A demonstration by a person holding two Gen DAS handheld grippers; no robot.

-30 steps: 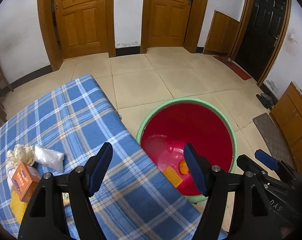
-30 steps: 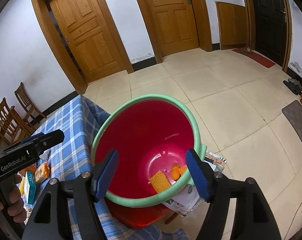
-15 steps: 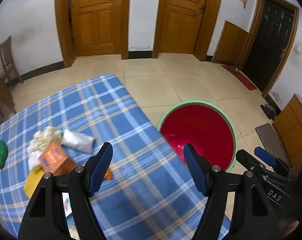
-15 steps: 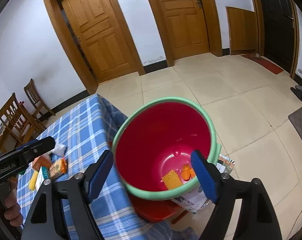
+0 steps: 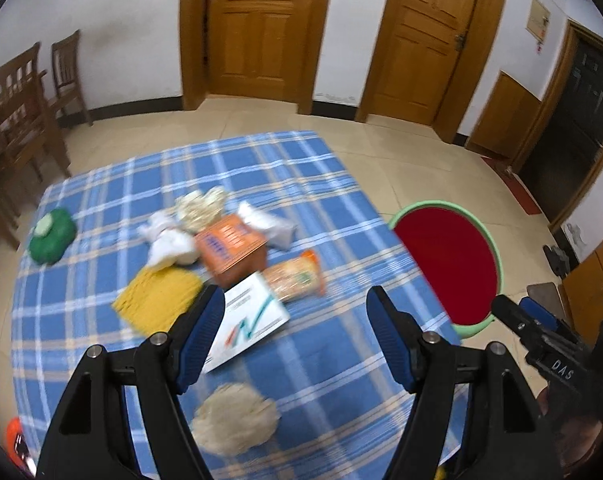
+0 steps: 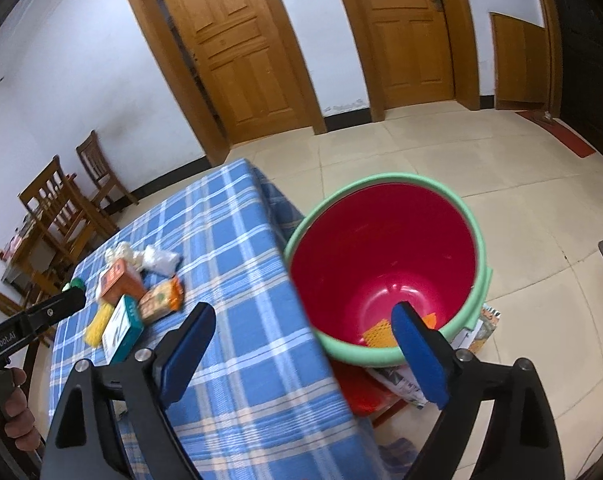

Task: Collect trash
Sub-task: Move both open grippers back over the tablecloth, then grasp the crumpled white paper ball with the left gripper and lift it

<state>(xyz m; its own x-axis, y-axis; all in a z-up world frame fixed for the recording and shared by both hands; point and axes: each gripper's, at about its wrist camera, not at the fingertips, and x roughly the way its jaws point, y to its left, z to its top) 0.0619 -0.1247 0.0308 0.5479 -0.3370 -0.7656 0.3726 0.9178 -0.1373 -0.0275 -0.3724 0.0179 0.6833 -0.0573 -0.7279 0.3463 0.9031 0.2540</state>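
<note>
Hard to see: the trash pile (image 5: 229, 248) is being blurred; the bucket (image 5: 497, 248) is being cut off by the table (image 5: 333, 360).
Left gripper (image 5: 295, 336): being tilted down over the table, jaws wide, nothing held.
Right gripper (image 6: 303, 354): jaws being opened, nothing between.
Change: trash is now being seen at 12 o'clock, bucket at 3 o'clock.

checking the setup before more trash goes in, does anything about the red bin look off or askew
Yes. The red bin is tilted toward the table, propped on a red stool and papers rather than standing flat on the floor.
</note>
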